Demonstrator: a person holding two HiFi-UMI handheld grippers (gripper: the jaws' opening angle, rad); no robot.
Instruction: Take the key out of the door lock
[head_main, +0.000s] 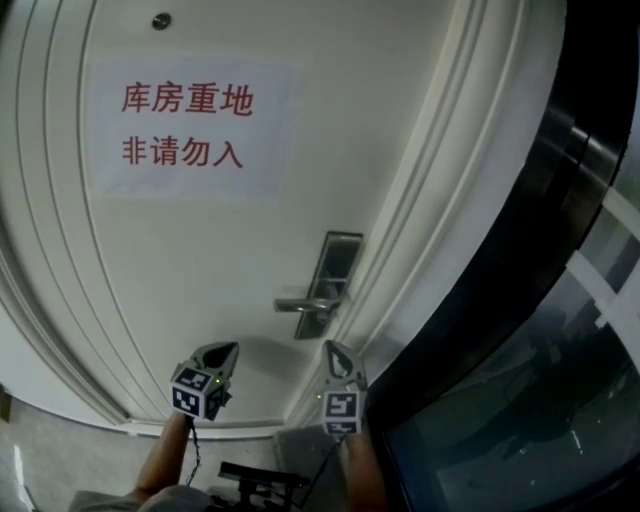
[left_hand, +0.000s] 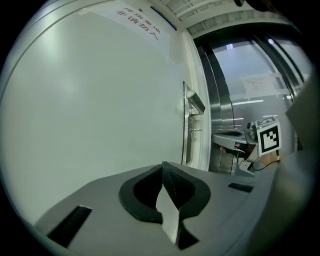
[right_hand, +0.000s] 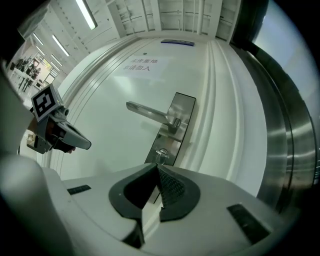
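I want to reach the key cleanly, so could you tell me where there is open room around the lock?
Bare door spreads left of the lock plate, below the lever handle. It is crowded at the key, just under the handle, with frame mouldings close right.

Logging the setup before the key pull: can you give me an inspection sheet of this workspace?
Surface: white door with a paper sign in red print.
Job's things: key in the lock, below the lever handle on the lock plate.
Clutter: dark object at the lower edge, unidentifiable.
Grippers: left hand-held gripper and right hand-held gripper both shut, empty, neither touching the key.
Cables: thin dark cable under the left one.
Surroundings: metal panelling right of the door frame.
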